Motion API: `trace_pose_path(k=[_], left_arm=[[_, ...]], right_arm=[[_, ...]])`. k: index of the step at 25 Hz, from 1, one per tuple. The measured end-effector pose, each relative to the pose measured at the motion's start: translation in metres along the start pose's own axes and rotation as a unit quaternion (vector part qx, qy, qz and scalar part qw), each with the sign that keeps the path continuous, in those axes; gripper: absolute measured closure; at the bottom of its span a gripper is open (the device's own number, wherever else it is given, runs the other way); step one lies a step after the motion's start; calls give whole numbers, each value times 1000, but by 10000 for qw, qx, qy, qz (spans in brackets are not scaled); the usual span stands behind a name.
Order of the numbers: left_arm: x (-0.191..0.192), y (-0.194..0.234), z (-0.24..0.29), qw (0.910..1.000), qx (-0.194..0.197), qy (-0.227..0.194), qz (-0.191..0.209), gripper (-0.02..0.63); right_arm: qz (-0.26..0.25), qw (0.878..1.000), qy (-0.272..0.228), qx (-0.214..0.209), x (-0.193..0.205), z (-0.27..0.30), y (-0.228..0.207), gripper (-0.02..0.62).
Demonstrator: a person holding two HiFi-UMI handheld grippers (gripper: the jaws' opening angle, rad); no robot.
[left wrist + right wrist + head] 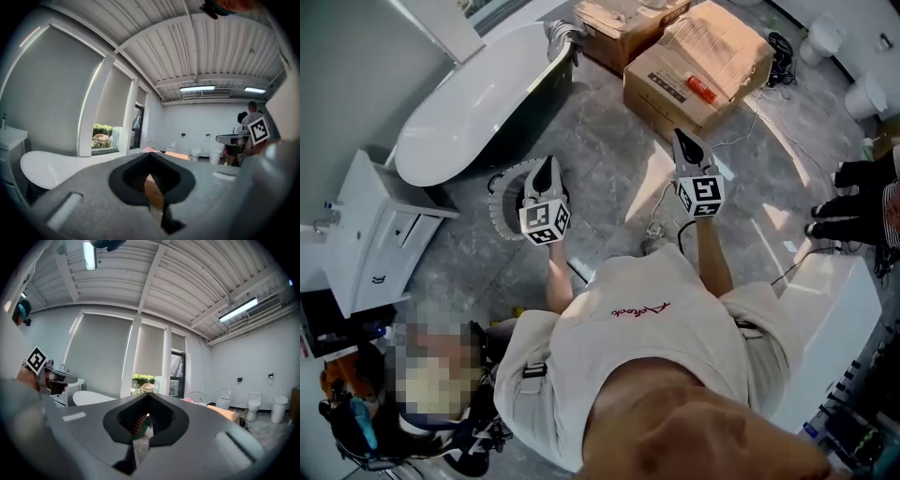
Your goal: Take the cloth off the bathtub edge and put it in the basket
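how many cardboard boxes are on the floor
2. One cardboard box lies right of the bathtub; the other box sits behind it at the picture's top edge. More may be hidden.

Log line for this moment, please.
left gripper: shut, empty | right gripper: shut, empty | basket: on floor beside bathtub | cloth: not made out

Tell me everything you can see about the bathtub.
The bathtub is freestanding and oval, glossy white inside, dark outside. It stands diagonally on the grey floor, upper left in the head view. A white basket stands beside it, and a grey crumpled thing lies at its far rim.
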State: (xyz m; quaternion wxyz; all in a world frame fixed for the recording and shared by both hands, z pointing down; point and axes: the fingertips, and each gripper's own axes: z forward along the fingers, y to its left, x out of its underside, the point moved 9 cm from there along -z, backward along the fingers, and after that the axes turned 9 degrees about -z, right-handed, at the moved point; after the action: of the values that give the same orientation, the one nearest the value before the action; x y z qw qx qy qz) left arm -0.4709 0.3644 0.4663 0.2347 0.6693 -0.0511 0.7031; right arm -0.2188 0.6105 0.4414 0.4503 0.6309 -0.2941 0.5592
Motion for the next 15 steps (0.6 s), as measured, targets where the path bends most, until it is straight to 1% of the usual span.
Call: trace_pose_path(k=[4,7,11,15], left_arm=[[6,-28,33,9988,469,152,-8,606],[11,-61,66,9960,854,274,19,606],[17,-108,100,9899,1351,421,71,606],[26,-159,130,9812,1849,520,194,606]], right_arm=[[10,9989,156,431,9,-24,-28,591],[21,9967,259,767,16,-45,-59,591],[58,9918,405,1209,26,-75,-94,591],[77,9842,483,1704,37,-111,-131,591]])
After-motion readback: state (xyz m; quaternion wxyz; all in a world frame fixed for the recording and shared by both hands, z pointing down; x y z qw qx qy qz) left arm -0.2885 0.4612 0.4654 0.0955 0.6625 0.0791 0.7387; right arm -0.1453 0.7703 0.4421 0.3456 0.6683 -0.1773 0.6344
